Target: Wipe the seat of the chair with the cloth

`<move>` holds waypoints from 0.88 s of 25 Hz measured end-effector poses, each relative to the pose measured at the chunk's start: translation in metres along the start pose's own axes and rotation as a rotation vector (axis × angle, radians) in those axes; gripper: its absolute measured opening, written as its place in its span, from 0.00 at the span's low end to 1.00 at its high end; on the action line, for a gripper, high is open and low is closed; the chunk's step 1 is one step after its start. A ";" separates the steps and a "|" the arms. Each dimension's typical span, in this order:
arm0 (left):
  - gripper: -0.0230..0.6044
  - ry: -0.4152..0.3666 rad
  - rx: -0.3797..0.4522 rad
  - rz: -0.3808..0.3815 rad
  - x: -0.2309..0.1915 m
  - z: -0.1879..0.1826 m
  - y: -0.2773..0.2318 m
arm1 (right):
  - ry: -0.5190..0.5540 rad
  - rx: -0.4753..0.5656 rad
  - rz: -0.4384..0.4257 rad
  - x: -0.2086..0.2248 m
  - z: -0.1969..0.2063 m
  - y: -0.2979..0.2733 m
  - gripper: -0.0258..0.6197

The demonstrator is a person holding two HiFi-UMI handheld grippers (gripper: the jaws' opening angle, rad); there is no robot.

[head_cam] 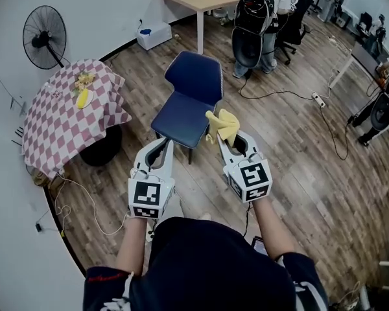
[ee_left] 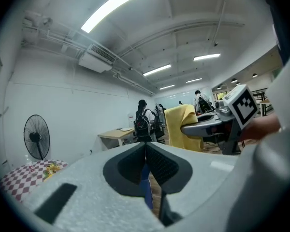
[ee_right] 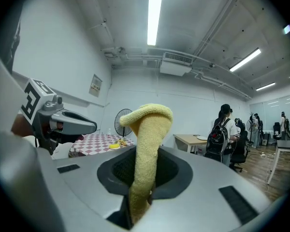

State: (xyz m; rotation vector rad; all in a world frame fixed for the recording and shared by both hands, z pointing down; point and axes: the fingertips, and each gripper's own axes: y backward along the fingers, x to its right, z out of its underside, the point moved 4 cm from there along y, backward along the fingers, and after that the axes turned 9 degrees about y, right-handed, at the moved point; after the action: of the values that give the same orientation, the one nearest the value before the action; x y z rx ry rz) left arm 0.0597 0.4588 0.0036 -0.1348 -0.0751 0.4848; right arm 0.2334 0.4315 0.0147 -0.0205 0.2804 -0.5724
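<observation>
Dark navy short-sleeved top [head_cam: 214,264] at lower centre, red trim on the lower-left sleeve [head_cam: 107,279]; left gripper [head_cam: 163,142] and right gripper [head_cam: 225,139] pale grey, each with a black-and-white marker cube

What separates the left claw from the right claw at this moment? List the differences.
The right claw is shut on a yellow cloth; the left claw is shut on nothing. In the head view the left claw points at the front edge of the chair seat, the right claw at its right front corner. Both are held side by side and carry a marker cube.
</observation>
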 end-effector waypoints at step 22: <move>0.07 0.013 0.001 0.035 -0.126 0.007 -0.085 | 0.046 -0.039 0.016 0.008 -0.009 -0.147 0.12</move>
State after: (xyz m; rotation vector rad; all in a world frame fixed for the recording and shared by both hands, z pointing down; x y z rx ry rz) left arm -0.0137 0.3262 0.0176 -0.1388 -0.0600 0.5187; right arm 0.1596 0.3041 0.0182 -0.0423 0.3365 -0.5523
